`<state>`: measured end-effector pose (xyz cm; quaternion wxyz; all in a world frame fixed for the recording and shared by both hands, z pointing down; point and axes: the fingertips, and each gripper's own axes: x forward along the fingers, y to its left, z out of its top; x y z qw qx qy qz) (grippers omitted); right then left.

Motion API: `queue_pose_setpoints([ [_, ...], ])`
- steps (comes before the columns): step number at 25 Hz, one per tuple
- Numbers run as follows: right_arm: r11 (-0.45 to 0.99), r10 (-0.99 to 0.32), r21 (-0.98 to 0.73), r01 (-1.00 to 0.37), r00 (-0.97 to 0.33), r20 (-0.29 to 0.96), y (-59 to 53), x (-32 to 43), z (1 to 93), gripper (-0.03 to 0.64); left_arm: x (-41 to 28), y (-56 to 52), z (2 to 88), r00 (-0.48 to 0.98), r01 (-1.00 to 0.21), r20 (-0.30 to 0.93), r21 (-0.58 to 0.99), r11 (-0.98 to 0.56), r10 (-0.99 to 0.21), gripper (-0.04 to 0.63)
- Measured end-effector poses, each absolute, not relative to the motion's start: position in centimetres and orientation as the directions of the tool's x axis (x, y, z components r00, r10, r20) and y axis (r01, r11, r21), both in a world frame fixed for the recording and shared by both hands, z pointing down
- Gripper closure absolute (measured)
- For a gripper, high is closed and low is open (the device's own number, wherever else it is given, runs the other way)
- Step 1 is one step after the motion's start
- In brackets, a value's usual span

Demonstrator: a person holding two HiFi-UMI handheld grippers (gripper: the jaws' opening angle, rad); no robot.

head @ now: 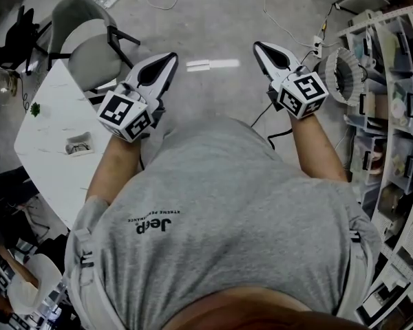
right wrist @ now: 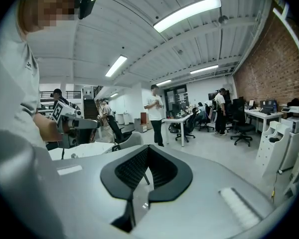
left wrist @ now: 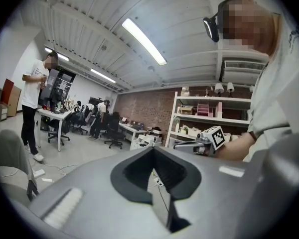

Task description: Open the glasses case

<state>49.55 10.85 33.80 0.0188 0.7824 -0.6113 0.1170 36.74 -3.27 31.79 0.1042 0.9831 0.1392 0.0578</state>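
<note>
Both the left gripper [head: 171, 59] and right gripper [head: 259, 47] have jaws pressed together on nothing, out over the floor [head: 213, 26]. The glasses case [head: 78, 145] is probably that small thing near the white table's [head: 48, 115] person-side edge. Too tiny to tell if it's open or closed.

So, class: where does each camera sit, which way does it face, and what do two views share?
Head view: on the head, facing steeply down at T-shirt, left gripper, right gripper.
Left gripper view: on that gripper, facing level past shut fingers; right forearm shows.
Right gripper view: same on the right; left hand shows.
Shared: each gripper view shows the other gripper.
</note>
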Motion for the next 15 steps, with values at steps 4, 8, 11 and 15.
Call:
queue_pose_setpoints([
  [4, -0.237, -0.953, -0.109, -0.965, 0.209, 0.220, 10.4, 49.2, 33.9, 0.614, 36.5, -3.6, 31.7, 0.957, 0.252, 0.085, 0.223, -0.941, 0.277, 0.546],
  [8, -0.230, -0.953, -0.104, -0.968, 0.203, 0.225, 10.1, 48.9, 33.9, 0.614, 36.2, -3.8, 31.7, 0.958, 0.249, 0.086, 0.223, -0.942, 0.273, 0.546],
  [11, -0.224, -0.954, -0.102, -0.969, 0.197, 0.226, 10.1, 48.7, 33.9, 0.614, 36.1, -3.7, 31.8, 0.958, 0.247, 0.088, 0.224, -0.943, 0.272, 0.546],
  [15, -0.216, -0.954, -0.103, -0.971, 0.188, 0.232, 9.8, 48.4, 34.0, 0.614, 35.9, -3.7, 31.9, 0.958, 0.247, 0.088, 0.226, -0.942, 0.272, 0.546],
])
